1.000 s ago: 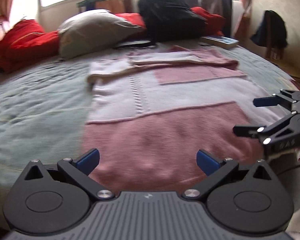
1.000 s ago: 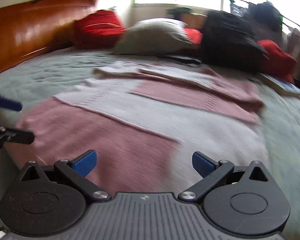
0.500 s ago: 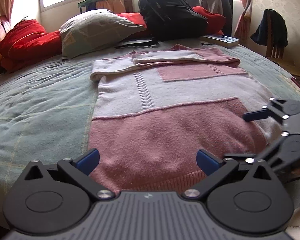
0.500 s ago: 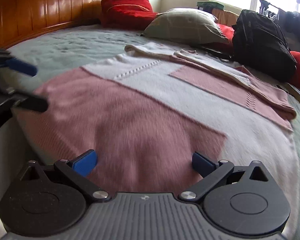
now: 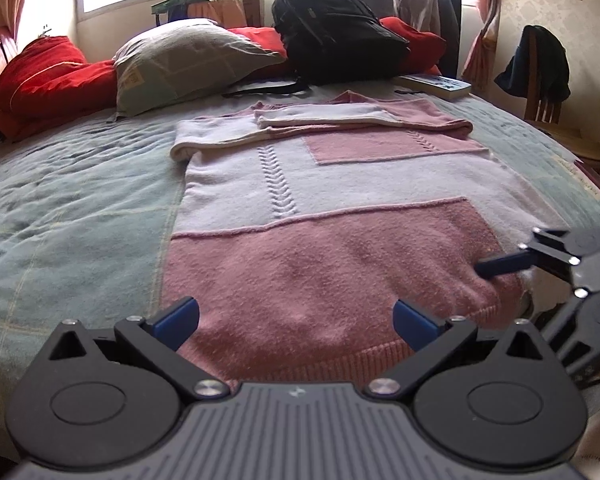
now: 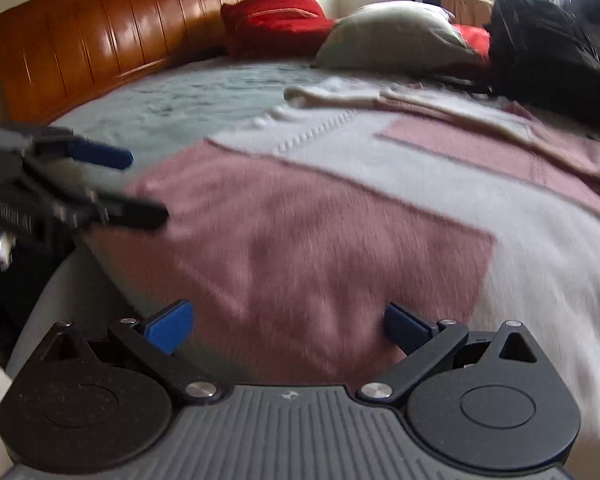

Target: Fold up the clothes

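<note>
A pink and white knitted sweater lies flat on the green bedspread, its sleeves folded across the far end and its ribbed hem nearest me. My left gripper is open, low over the hem's left half. At that view's right edge the right gripper shows, open at the hem's right corner. In the right wrist view the sweater fills the middle, my right gripper stands open over its pink lower band, and the left gripper appears open at the left.
At the far end of the bed lie red pillows, a grey pillow, a black backpack and a book. A wooden headboard runs along the left. A chair with dark clothing stands to the right of the bed.
Both grippers have dropped lower and closer to the sweater's hem. The right gripper has swung leftward, so the headboard now fills more of its view. Both stay open.
</note>
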The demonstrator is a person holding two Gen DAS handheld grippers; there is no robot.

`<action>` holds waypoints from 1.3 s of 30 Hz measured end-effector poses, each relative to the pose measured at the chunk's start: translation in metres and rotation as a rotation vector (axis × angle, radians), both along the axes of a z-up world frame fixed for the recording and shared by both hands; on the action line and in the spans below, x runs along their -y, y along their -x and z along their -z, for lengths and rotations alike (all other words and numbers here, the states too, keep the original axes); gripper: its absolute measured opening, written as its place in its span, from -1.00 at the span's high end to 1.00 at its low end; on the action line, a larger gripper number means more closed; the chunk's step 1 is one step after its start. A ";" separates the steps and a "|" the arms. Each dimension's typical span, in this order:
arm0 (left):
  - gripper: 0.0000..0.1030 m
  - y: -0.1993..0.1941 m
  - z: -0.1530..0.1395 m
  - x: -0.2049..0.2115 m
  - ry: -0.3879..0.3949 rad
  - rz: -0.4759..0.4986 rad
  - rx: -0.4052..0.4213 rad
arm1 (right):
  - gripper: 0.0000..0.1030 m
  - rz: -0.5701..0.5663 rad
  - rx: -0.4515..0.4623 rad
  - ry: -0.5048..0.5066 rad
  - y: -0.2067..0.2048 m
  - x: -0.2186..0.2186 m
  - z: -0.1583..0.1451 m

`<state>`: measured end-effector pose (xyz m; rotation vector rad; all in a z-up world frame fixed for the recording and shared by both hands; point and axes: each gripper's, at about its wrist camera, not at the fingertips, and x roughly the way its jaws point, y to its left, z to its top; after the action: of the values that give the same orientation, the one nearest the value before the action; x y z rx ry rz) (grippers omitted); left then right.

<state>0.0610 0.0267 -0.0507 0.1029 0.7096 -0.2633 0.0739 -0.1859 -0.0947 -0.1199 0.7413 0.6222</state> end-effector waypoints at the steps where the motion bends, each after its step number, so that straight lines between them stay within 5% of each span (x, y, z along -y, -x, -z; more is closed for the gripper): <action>1: -0.99 0.000 0.000 0.000 0.002 0.006 0.001 | -1.00 -0.002 -0.004 -0.009 0.005 0.005 -0.002; 8: -0.99 -0.004 0.000 0.012 0.008 0.066 0.023 | -1.00 0.156 0.051 -0.038 0.002 0.052 -0.022; 11: -0.99 -0.002 0.003 0.019 0.027 0.118 0.037 | -1.00 0.250 -0.009 -0.026 -0.009 0.070 -0.008; 16: -0.99 0.002 0.016 0.027 -0.003 0.195 0.006 | -1.00 0.229 0.006 0.027 0.009 0.077 0.000; 21: -0.99 0.006 0.023 0.038 -0.103 0.233 0.010 | -1.00 0.208 0.058 0.099 0.021 0.076 -0.005; 32: -0.99 0.034 0.053 0.087 -0.509 0.469 0.197 | -1.00 -0.047 0.314 0.542 0.039 0.026 0.015; 39: -0.99 0.040 0.077 0.102 -0.609 0.502 0.265 | -1.00 -0.151 0.477 0.690 0.052 -0.014 0.046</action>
<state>0.0206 -0.0755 -0.1279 0.8887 0.4705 -0.4951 0.0223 -0.1715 -0.1407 -0.9356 0.4556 0.4315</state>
